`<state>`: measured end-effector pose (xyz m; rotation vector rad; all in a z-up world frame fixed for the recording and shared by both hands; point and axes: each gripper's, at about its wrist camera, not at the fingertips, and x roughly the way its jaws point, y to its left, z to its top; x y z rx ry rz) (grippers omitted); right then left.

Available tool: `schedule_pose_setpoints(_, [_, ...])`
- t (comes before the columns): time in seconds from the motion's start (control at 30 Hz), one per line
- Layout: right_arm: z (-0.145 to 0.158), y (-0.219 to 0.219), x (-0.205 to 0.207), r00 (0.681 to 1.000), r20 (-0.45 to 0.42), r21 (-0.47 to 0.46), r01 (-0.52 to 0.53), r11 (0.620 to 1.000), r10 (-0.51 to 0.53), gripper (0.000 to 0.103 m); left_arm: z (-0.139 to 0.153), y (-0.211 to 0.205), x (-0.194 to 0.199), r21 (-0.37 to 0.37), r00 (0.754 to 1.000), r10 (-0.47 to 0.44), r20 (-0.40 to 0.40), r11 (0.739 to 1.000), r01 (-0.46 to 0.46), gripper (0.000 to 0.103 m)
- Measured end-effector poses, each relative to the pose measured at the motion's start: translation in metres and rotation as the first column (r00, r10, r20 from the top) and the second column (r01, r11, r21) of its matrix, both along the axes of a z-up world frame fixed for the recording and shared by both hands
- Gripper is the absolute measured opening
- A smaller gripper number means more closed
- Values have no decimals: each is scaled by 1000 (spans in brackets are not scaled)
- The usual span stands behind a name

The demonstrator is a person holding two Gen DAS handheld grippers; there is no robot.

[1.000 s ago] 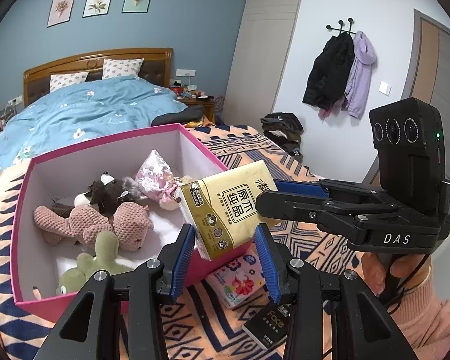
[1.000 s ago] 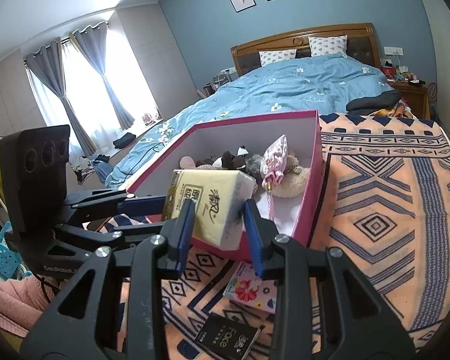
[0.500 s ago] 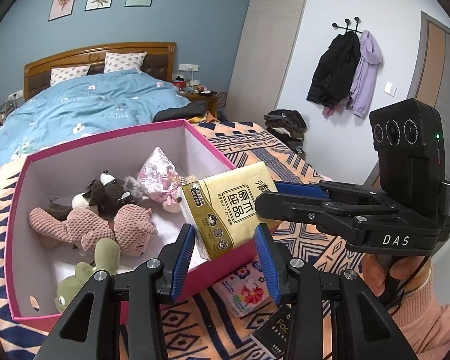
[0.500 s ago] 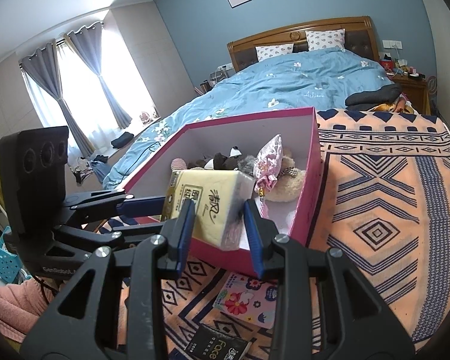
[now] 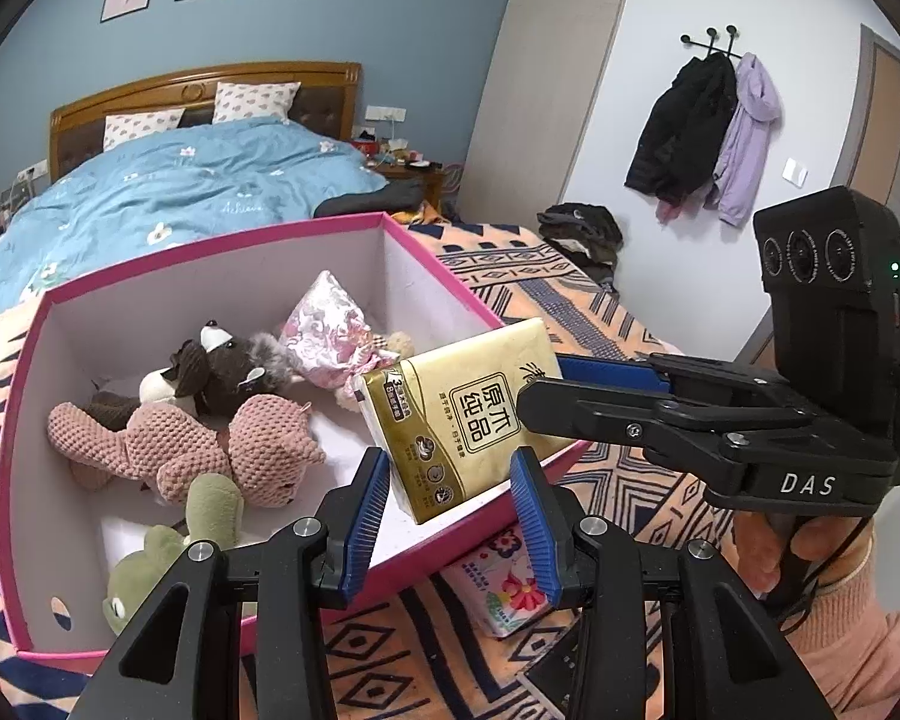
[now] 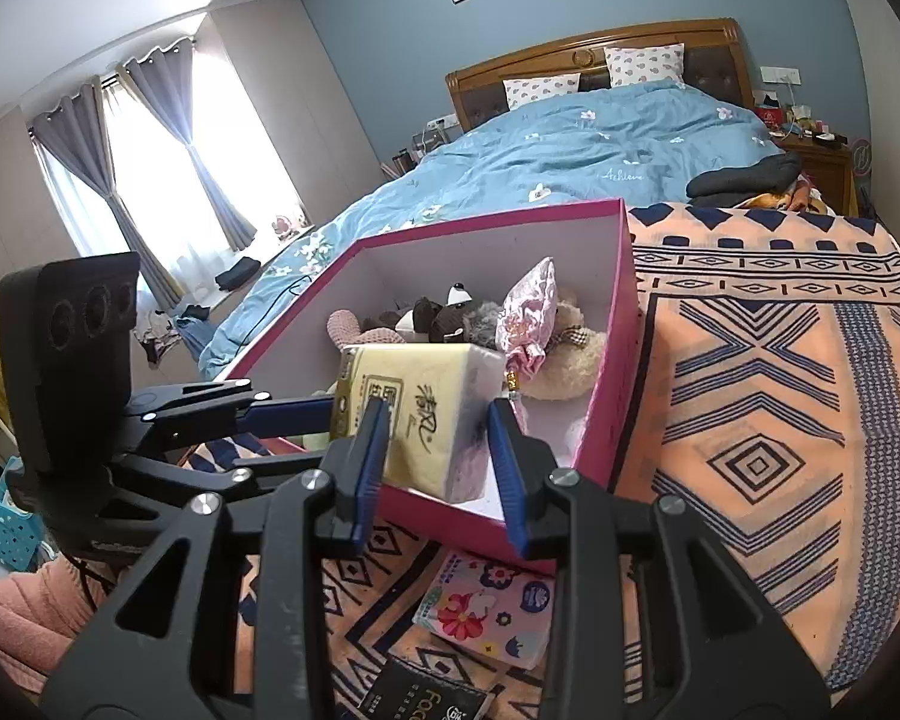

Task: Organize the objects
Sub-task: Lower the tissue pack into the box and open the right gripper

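Note:
A yellow tissue pack (image 5: 462,414) hangs tilted over the near right rim of an open pink box (image 5: 222,252). My left gripper (image 5: 450,510) is shut on the pack's lower end, a blue pad on each side. My right gripper (image 5: 540,384) comes in from the right and clamps the pack's other end. In the right wrist view the pack (image 6: 426,396) sits between the right gripper's (image 6: 438,462) pads, above the box's (image 6: 627,324) near rim. The left gripper (image 6: 324,414) meets it from the left.
Inside the box lie a pink knitted plush (image 5: 198,444), a dark plush (image 5: 210,366), a green plush (image 5: 168,546) and a shiny pink pouch (image 5: 330,330). A floral packet (image 6: 486,606) and a black packet (image 6: 426,702) lie on the patterned blanket (image 6: 780,420). A bed (image 5: 180,186) stands behind.
Both grippers have carried the tissue pack a little forward and down, so the box looks nearer and the pack hangs further over its rim. Neither grip has changed.

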<state>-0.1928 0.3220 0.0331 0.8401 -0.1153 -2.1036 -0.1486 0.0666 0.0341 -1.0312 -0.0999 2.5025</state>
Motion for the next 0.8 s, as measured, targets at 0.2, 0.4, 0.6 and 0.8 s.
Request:
schedule_pose_setpoints(0.2, [-4, -3, -4, 1000, 9, 16, 3, 1000, -3, 37, -4, -1, -5, 3, 1000, -1, 18, 1000, 1, 42])
schedule_pose_setpoints(0.4, [-10, -5, -8, 999, 30, 30, 11, 999, -12, 37, -8, -1, -9, -3, 999, -3, 36, 1000, 3, 42])
schedule_pose_setpoints(0.6, [-14, -8, -11, 999, 45, 57, 22, 998, -24, 38, -11, -2, -14, 9, 999, -7, 54, 1000, 7, 42])
schedule_pose_setpoints(0.8, [-15, -11, -11, 998, 42, 83, 33, 996, -37, 38, -13, -4, -16, 9, 998, -5, 64, 1000, 4, 42])
